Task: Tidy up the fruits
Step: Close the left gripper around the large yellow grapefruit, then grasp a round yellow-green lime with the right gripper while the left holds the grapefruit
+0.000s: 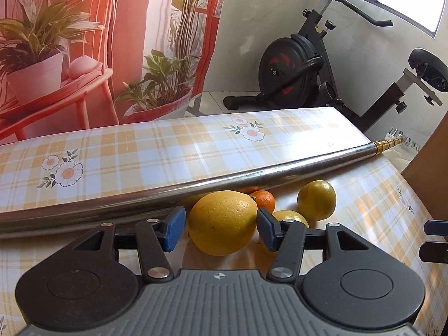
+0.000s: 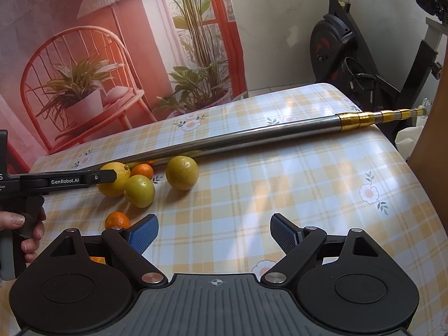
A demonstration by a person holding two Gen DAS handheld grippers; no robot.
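Yellow fruits number three, small oranges two, clustered beside one metal pole [image 2: 252, 137] on the table [image 2: 308, 196]. Left hand-held gripper [image 1: 221, 228] clasps the large lemon [image 1: 221, 221]; right hand-held gripper [image 2: 214, 233] gapes, holding nothing.

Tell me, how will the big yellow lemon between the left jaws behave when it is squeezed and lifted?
The big lemon looks firm and rather heavy, being the largest fruit. Its rounded, glossy skin may slip from the blue pads. Released, it would probably roll on the smooth tablecloth.
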